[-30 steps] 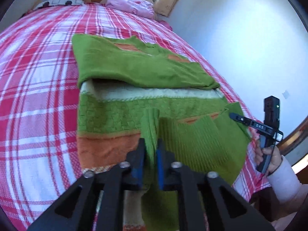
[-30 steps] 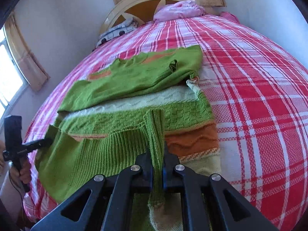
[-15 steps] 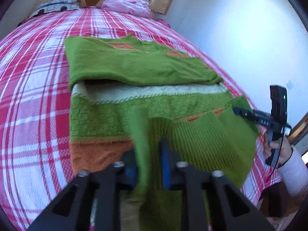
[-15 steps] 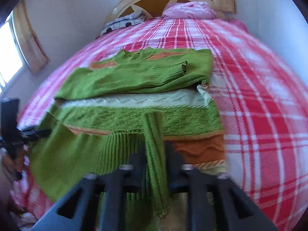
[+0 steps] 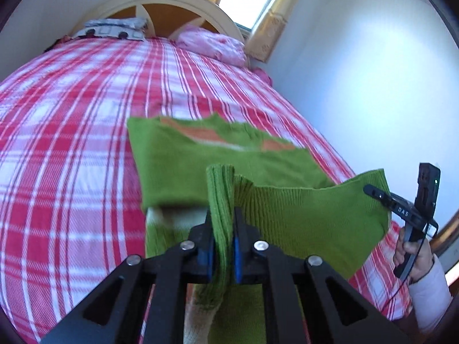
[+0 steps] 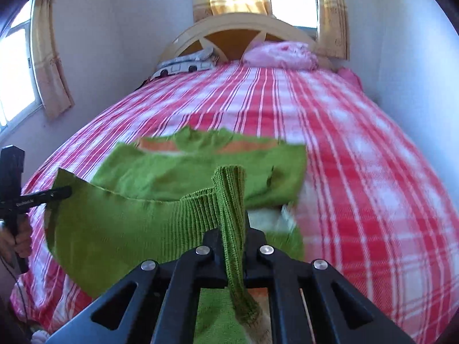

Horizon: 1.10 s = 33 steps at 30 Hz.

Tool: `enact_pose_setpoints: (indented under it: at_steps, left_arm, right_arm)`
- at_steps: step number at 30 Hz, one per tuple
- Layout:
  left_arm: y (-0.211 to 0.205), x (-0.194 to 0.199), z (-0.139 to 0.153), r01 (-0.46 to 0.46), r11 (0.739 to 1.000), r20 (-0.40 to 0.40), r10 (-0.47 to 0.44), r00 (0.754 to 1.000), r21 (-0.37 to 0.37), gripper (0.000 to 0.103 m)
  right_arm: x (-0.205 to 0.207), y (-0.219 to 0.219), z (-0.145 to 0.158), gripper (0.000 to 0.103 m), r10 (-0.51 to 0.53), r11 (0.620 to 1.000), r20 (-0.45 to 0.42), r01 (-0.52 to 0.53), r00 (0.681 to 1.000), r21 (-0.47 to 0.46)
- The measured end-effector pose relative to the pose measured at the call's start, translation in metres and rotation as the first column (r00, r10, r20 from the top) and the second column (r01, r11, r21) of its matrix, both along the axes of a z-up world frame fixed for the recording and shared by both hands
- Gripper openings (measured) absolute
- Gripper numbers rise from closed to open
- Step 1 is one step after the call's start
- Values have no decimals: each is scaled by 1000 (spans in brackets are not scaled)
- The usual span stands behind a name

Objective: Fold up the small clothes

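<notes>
Now, grippers: left gripper (image 5: 223, 246) and right gripper (image 6: 233, 250) each pinching sweater (image 5: 301, 215) hem.
Sweater: near bed (image 5: 71, 143) edge, hem raised.
Handling: soft, light, floppy knit; grip hem corners.

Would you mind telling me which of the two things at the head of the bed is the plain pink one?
It is the pink pillow by the wall; the other bundle beside it is white and grey with dark spots.
</notes>
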<state>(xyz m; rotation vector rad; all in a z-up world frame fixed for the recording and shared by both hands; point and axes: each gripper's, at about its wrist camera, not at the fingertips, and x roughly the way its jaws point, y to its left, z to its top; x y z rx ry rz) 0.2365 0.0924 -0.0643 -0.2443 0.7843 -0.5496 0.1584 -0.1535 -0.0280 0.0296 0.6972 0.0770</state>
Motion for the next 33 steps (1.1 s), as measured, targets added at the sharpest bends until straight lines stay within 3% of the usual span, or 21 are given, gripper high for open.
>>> enact_pose_setpoints:
  at_steps: [6, 11, 18, 26, 33]
  left_arm:
    - [-2, 34, 3, -73, 997, 14, 73, 997, 11, 11]
    - [-2, 62, 2, -118, 993, 2, 118, 993, 4, 10]
    - [-9, 102, -1, -158, 987, -8, 158, 987, -5, 9]
    - [-16, 151, -3, -206, 979, -10, 205, 979, -4, 9]
    - [-24, 184, -28, -262, 964, -37, 263, 964, 35, 9]
  right_arm:
    - [39, 3, 12, 5, -21, 999, 39, 22, 999, -31]
    - [73, 14, 14, 5, -24, 992, 69, 32, 997, -120]
    - [123, 8, 9, 5, -60, 988, 72, 69, 996, -137]
    - [184, -1, -4, 4, -93, 983, 62, 102, 994, -153]
    - [227, -8, -31, 5, -133, 976, 45, 139, 990, -170]
